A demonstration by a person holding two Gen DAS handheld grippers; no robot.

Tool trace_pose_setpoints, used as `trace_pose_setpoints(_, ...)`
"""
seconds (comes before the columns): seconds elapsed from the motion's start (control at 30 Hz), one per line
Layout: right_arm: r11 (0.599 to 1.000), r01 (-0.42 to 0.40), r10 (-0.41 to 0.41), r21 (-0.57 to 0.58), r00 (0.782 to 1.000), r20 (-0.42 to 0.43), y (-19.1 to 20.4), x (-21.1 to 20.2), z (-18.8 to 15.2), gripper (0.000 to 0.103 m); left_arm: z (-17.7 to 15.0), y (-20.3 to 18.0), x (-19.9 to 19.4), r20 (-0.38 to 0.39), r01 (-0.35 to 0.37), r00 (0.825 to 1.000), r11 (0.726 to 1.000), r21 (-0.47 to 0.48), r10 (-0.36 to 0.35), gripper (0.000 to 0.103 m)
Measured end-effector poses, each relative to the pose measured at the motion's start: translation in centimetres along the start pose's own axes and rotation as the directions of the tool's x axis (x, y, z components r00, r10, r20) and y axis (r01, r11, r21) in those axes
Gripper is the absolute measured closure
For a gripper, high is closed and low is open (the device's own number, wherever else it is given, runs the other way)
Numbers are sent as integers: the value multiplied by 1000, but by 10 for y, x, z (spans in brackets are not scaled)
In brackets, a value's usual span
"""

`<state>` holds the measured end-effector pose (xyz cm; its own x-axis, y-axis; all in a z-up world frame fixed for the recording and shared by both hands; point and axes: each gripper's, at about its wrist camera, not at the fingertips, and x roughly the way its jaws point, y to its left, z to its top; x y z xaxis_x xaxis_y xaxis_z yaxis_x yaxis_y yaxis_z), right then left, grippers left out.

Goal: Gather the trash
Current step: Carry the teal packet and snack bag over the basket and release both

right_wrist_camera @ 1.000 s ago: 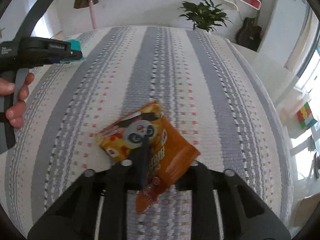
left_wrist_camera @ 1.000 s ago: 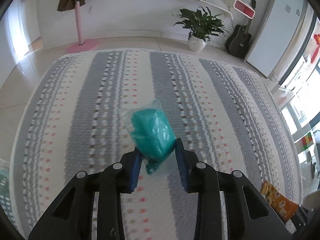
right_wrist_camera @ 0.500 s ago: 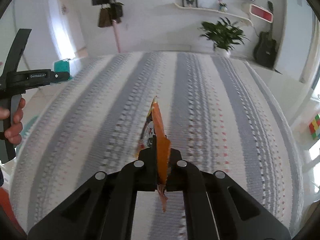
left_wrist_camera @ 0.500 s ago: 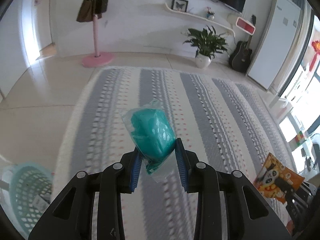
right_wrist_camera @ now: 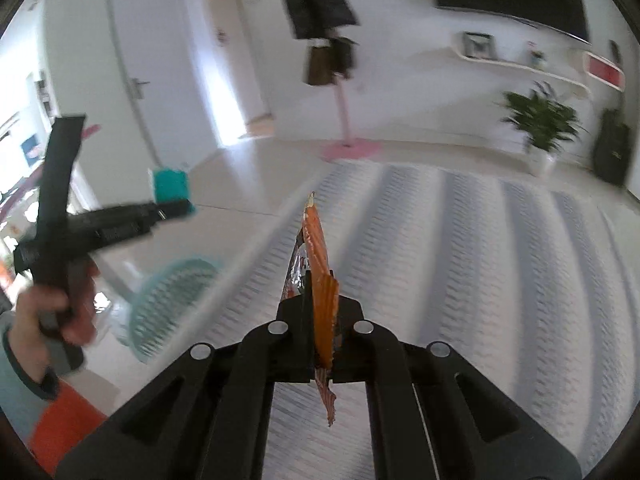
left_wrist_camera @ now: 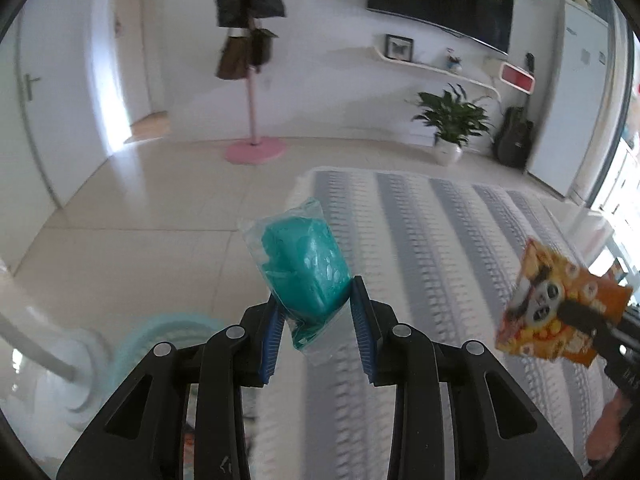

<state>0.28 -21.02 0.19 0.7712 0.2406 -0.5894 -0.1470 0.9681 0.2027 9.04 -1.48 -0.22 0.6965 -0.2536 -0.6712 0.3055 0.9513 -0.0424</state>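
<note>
A: Left claw (left_wrist_camera: 316, 300) status?

B: Clamped on a clear plastic bag with a teal moulded item inside (left_wrist_camera: 304, 264). Blue pads (left_wrist_camera: 362, 312) press it from both sides. The bag sticks up and forward out of the claw, off the ground, over the seam between the cream tiled floor (left_wrist_camera: 140, 240) and the grey-and-white striped rug (left_wrist_camera: 440, 240).

A: Right claw (right_wrist_camera: 320, 308)?

B: Closed tight on an orange snack packet with a panda face print (right_wrist_camera: 318, 276). In the right wrist view it is edge-on, upright, with a crimped end hanging below the fingers. In the left wrist view the same packet (left_wrist_camera: 556, 304) shows face-on at the right edge, held above the rug.

A: Bin?

B: A teal round plastic mesh basket (right_wrist_camera: 168, 304) stands on the floor, left of the rug and just beside a white curved stand (left_wrist_camera: 52, 364). In the left wrist view only its blurred rim (left_wrist_camera: 168, 328) shows, low and left, partly behind the claw body. Both trash items are in the air, neither in the basket.

A: Anything else?

B: Left hand (right_wrist_camera: 44, 316) is wrapped around the left claw's handle. Background has a pink coat stand (left_wrist_camera: 254, 120), a potted green plant (left_wrist_camera: 452, 124), a black guitar (left_wrist_camera: 516, 140) and a wall TV (left_wrist_camera: 440, 0).
</note>
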Motion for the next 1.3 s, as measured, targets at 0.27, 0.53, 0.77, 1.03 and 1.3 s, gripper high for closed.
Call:
trace_pose_setpoints(0.27,982,-174,173,-76,985,-26,119,50,35,101,-21,97,-31,2,-62,998,986,-154,63,72)
trace_pose_setpoints(0.53,978,-194,180,-75,970,-165,183,130,22,101,-49,170,-15,-106,-72,993,955,-288,43,72)
trace_pose_setpoints(0.77,983,-179,162,-40,948,-273,199,181,-10,101,-73,197,17,-203,-64,979,934,-352,-9,72)
trace_pose_setpoints(1.03,990,-140,121,-28,928,-352,212,211,-29,80,-84,214,20,-217,-87,976,927,-365,6,48)
trace_pose_setpoints(1.3,991,-131,111,-41,943,-314,215,200,-28,51,-76,209,3,-157,-85,987,937,-339,33,45)
